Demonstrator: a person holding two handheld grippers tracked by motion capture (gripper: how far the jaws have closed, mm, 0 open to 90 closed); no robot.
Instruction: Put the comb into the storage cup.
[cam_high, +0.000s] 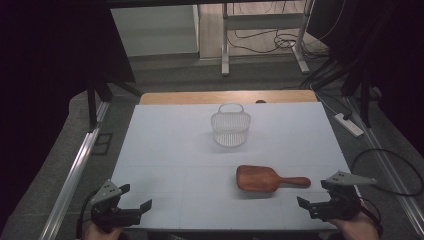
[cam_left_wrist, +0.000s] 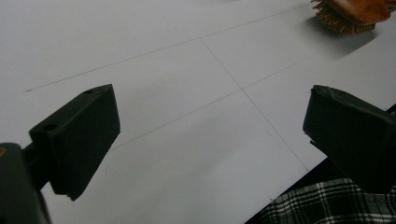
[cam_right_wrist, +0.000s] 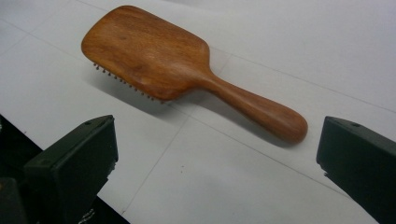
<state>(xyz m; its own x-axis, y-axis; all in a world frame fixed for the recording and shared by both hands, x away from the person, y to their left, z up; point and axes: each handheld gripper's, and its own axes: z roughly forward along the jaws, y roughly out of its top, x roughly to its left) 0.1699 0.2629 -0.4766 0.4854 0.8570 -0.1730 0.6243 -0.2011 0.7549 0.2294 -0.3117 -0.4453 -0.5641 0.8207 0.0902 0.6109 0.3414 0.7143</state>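
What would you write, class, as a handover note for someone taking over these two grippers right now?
Left gripper: open, holding nothing, at the near left edge of the white table.
Right gripper: open, holding nothing, at the near right edge, just short of the brush handle.
Wooden hairbrush: lies bristles down on the table, handle towards the right gripper, untouched.
White basket: farther back, mid-table, upright, nothing visible inside.
Done: nothing yet.
Left, probably: grip the handle with the right gripper and carry the brush to the basket.
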